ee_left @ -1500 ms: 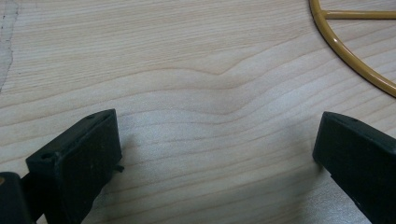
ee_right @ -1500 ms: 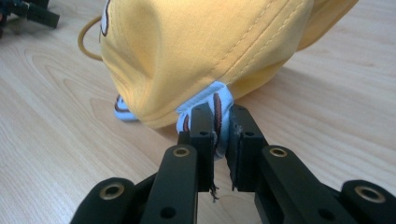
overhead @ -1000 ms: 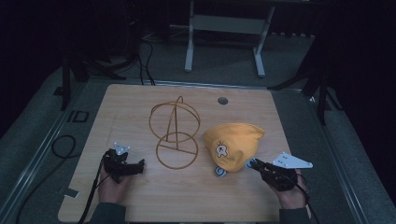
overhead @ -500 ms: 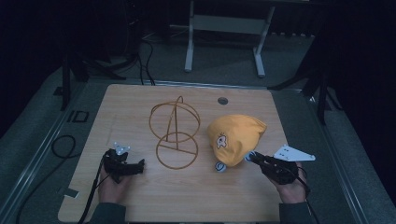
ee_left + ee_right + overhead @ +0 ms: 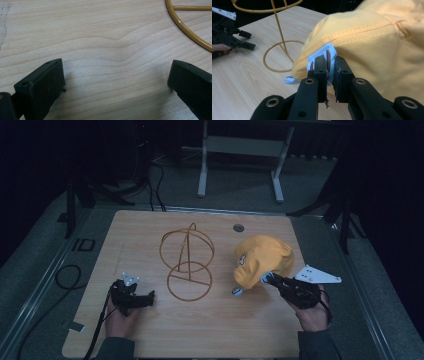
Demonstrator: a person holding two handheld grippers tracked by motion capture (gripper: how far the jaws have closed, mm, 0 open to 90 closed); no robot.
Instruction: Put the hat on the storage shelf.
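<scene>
right gripper (image 5: 328,75): jaws clamped on white ear patch of yellow cap (image 5: 262,257), cap draped just ahead of jaws | left gripper (image 5: 142,299): jaws wide, empty, wire stand (image 5: 187,262) ahead-right | tip: lift by patch, clear table, centre crown over stand's top hoop

You have a soft yellow fabric hat (image 5: 264,260) with white-and-brown trim, a mustard-gold wire stand (image 5: 187,262), and a pale wood-grain tabletop (image 5: 150,227).
</scene>
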